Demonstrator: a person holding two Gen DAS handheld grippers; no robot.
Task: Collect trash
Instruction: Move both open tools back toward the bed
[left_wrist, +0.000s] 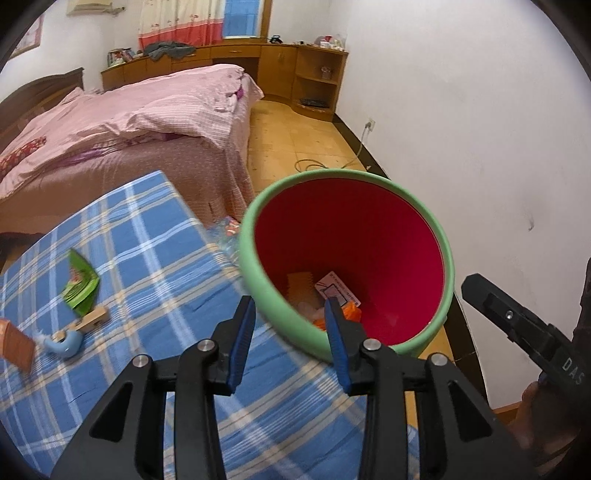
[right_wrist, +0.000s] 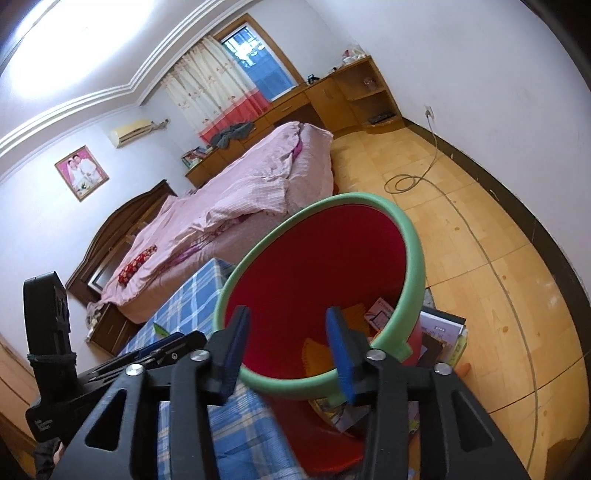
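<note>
Left wrist view takes in a bed (left_wrist: 122, 122) with pink bedding at ten o'clock, filling much of the room behind, and a counter (left_wrist: 147, 266) under a blue checked cloth running from the lower left toward the centre. A trash bin (left_wrist: 439, 236) with a green rim and red inside stands just beside the counter's edge at about one o'clock from the left gripper (left_wrist: 290, 306); paper scraps and orange bits lie at its bottom. The left gripper's blue-padded fingers (left_wrist: 243, 328) stand wide apart and hold nothing, one over the cloth, the other across the bin's near rim. From the right wrist view the right gripper (right_wrist: 284, 314) hangs over the bin's mouth, its fingers also wide and empty. On the counter at nine o'clock lie a green wrapper (left_wrist: 81, 284), a small wooden block (left_wrist: 94, 317) touching it, a pale blue whale-shaped object (left_wrist: 62, 345) and a brown card (left_wrist: 14, 343) at the edge.
</note>
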